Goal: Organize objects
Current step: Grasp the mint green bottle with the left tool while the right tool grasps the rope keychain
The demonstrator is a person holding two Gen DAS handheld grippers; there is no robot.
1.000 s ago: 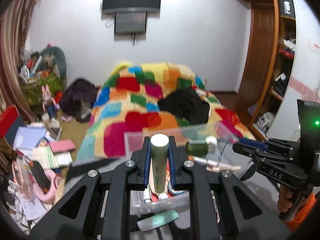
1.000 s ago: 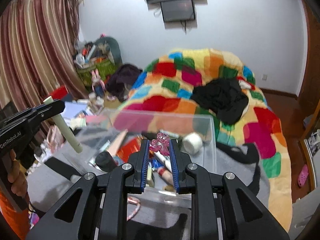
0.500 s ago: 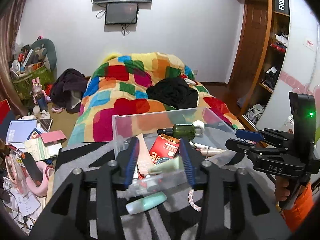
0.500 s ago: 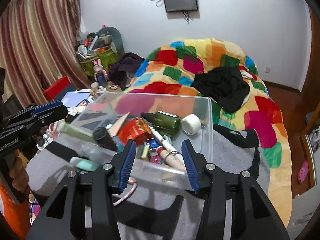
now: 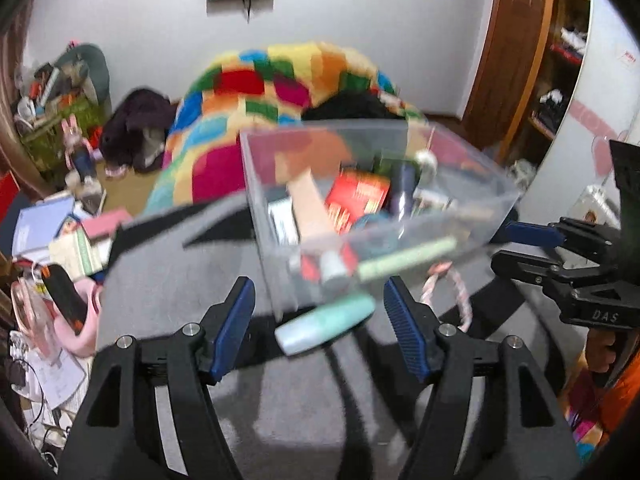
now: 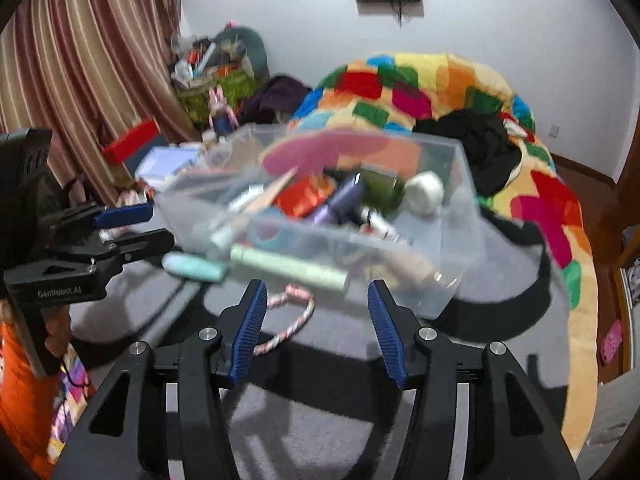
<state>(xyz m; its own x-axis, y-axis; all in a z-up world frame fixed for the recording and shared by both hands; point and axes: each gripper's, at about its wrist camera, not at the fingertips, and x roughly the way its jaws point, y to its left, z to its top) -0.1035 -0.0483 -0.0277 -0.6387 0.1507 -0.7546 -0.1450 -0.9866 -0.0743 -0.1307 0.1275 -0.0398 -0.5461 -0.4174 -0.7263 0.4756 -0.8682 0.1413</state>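
Note:
A clear plastic bin (image 5: 460, 168) (image 6: 464, 184) stands on a grey cover (image 5: 192, 280), filled with several tubes, bottles and a red box (image 5: 356, 196). A pale green tube (image 5: 408, 259) (image 6: 288, 266) lies inside along its near wall. On the cover in front of the bin lie a teal tube (image 5: 326, 322) (image 6: 194, 266) and a pink-white rope (image 5: 452, 292) (image 6: 296, 316). My left gripper (image 5: 319, 296) hovers over the teal tube, its jaws opening and its pads clear of it. My right gripper (image 6: 317, 292) hangs above the rope, its jaws opening, nothing gripped.
A bed with a patchwork blanket (image 6: 440, 88) and black clothes (image 6: 480, 148) lies behind the bin. Books and clutter (image 5: 60, 236) cover the floor on the left by a striped curtain (image 6: 80, 60). A wooden shelf (image 5: 560, 60) stands at the right.
The left gripper let go of the pale green tube and the right let go of a pink figure. Both opened wide, sank and tipped down toward the grey cover.

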